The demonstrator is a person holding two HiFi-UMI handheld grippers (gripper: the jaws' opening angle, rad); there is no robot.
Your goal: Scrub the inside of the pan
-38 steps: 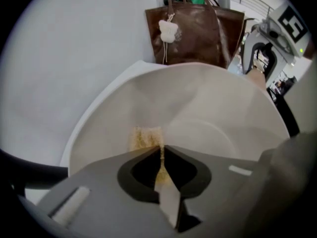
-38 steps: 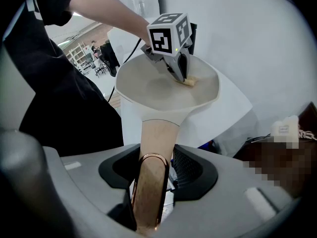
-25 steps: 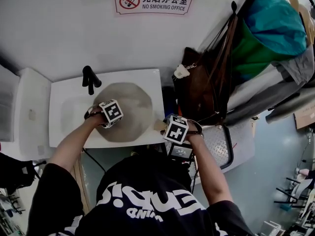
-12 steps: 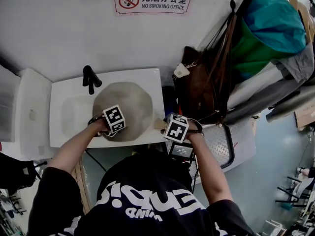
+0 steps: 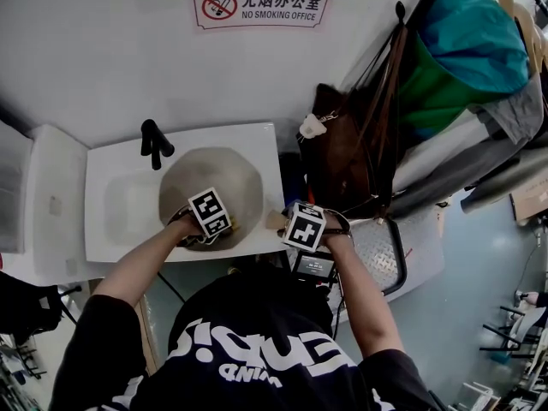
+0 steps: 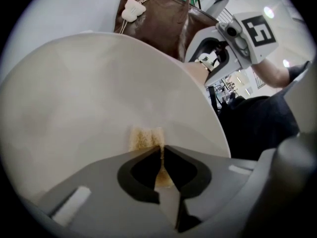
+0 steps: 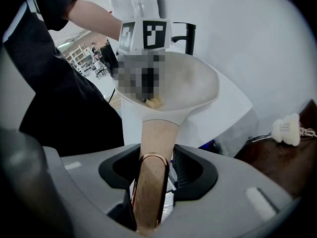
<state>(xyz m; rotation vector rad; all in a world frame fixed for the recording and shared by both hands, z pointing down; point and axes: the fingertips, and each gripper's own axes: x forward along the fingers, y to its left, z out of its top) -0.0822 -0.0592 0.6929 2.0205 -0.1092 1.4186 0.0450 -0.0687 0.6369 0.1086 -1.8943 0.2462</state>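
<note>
A white sink (image 5: 110, 197) is seen at the left of the head view, with a black tap (image 5: 152, 140) set at its back edge. The pan (image 5: 233, 176), pale and round, is placed over the right part of this sink, and its inside is turned upward. The left gripper (image 6: 161, 151) is pointed steeply down into the pan near its front rim. Its jaws are closed on a thin yellowish scrub pad (image 6: 144, 138), which is pressed flat against the pan's inner surface. Just right of the sink's front corner, the right gripper (image 7: 154, 158) is clamped on the pan's beige handle (image 7: 158, 135). The handle's copper-ringed end is seen between the jaws, and the pan is held tilted by it. Further right, a brown bag (image 5: 344, 157) is hung against the wall, and a small white charm (image 5: 310, 127) is attached to it. A no-smoking sign (image 5: 261, 5) is fixed to the wall above.
</note>
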